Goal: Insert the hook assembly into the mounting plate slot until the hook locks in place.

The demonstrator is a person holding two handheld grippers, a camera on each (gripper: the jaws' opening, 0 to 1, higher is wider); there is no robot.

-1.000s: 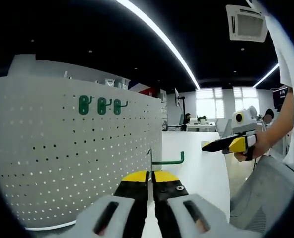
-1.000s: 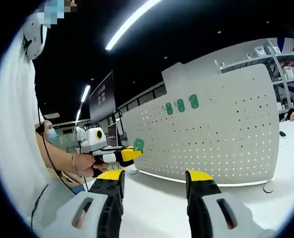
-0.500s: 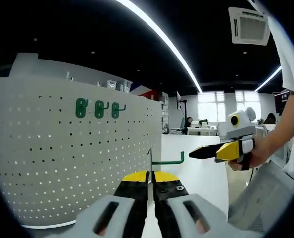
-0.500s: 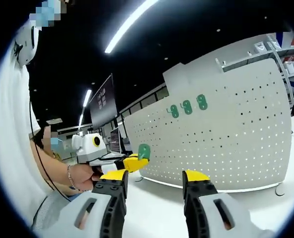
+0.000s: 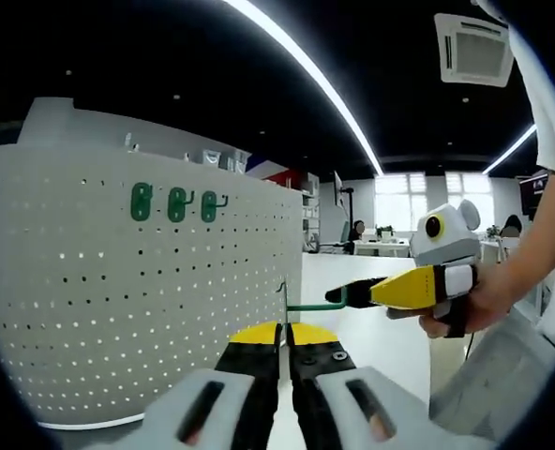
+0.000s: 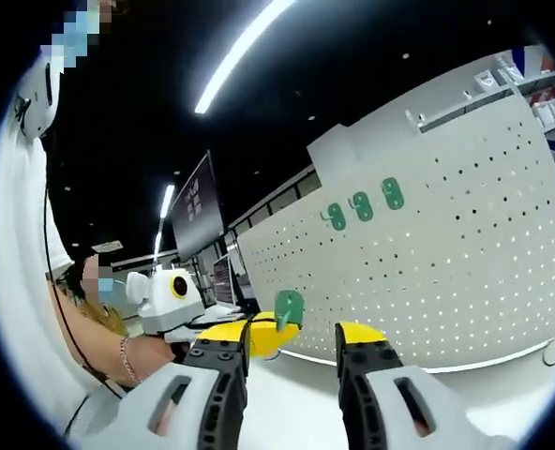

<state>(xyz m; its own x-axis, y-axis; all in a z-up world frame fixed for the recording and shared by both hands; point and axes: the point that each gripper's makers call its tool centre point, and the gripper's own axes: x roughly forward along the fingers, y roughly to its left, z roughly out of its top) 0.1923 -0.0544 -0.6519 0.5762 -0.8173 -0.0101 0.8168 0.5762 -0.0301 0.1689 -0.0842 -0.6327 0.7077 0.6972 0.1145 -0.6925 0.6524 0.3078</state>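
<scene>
Right gripper (image 5: pixel 338 296) closing in on green hook (image 5: pixel 313 304), fingers apart around it. Left gripper (image 5: pixel 284 336) fingers pinching hook, short of pegboard (image 5: pixel 118 309). Insertion pending.

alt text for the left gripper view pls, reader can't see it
The left claw, shut on a green hook, points toward a white pegboard already carrying three green hooks. From the right, the hand-held right claw reaches toward the hook's tip.
</scene>
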